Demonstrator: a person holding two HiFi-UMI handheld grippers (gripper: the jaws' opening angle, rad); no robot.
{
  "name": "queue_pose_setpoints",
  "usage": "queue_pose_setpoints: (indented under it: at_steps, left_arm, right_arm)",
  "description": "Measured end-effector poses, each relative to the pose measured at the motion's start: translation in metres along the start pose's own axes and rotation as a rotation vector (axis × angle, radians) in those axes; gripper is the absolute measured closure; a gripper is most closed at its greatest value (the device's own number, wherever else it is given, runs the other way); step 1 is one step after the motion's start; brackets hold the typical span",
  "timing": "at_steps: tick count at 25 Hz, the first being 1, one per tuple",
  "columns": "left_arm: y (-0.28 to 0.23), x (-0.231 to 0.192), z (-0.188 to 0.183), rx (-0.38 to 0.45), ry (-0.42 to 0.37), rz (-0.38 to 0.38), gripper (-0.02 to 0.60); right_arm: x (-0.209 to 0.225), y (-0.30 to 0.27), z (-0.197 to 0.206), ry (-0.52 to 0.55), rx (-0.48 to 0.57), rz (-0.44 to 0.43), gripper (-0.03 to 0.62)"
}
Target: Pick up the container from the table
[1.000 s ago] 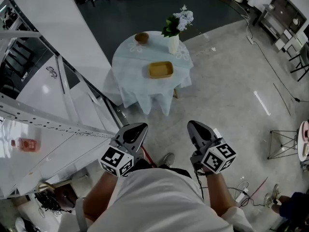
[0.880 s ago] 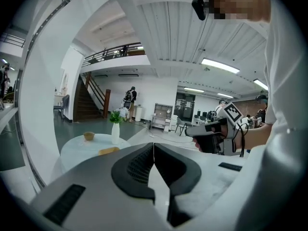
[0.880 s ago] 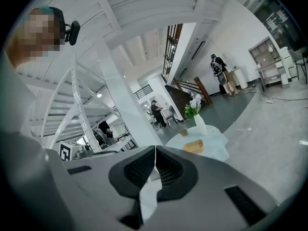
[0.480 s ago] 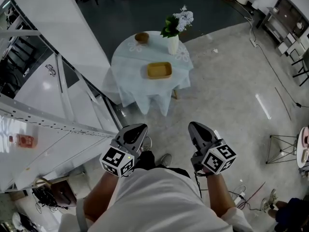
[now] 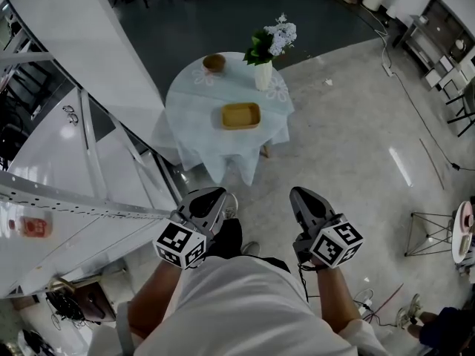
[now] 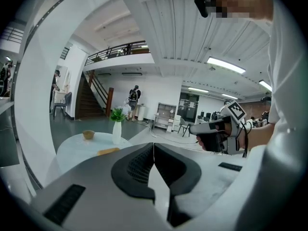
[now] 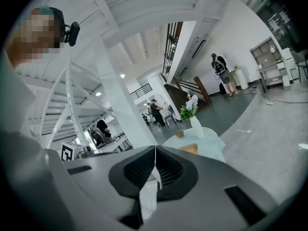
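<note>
A yellow rectangular container [image 5: 241,115] lies on a round table [image 5: 194,107] with a pale cloth, ahead of me across the floor. It also shows as a small yellow shape in the left gripper view [image 6: 108,151] and the right gripper view [image 7: 189,148]. My left gripper [image 5: 211,196] and right gripper [image 5: 300,196] are held side by side close to my body, well short of the table. Both have their jaws pressed together with nothing between them.
On the table also stand a white vase with flowers [image 5: 263,73] and a small brown bowl [image 5: 214,63]. A white slanted stair structure [image 5: 82,154] runs along the left. Shelves [image 5: 438,35] stand at the far right; cables lie on the floor.
The table and container have shifted slightly lower and left in the head view as I walk toward them. Both grippers keep their place and stay shut.
</note>
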State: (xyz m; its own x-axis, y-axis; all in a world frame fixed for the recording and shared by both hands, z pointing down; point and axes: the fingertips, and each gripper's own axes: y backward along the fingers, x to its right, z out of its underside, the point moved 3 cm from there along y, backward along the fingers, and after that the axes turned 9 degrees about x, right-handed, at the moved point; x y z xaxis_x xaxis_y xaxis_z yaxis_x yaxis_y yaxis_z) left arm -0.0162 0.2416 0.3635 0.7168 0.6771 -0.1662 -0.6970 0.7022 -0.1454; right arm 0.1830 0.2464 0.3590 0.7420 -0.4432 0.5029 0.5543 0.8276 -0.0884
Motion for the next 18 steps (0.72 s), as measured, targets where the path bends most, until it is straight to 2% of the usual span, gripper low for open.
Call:
queue_pose_setpoints:
  at_steps: [6,18]
  left_arm:
    - [-0.029,-0.031,0.002,-0.009,0.019,0.015,0.560]
    - [-0.089,-0.125,-0.006,-0.010,0.047,0.005,0.560]
  right_arm:
    - [0.022,-0.030,-0.004,-0.006,-0.011,0.035,0.571]
    - [0.053,-0.123,-0.011,-0.007,-0.054,0.056,0.571]
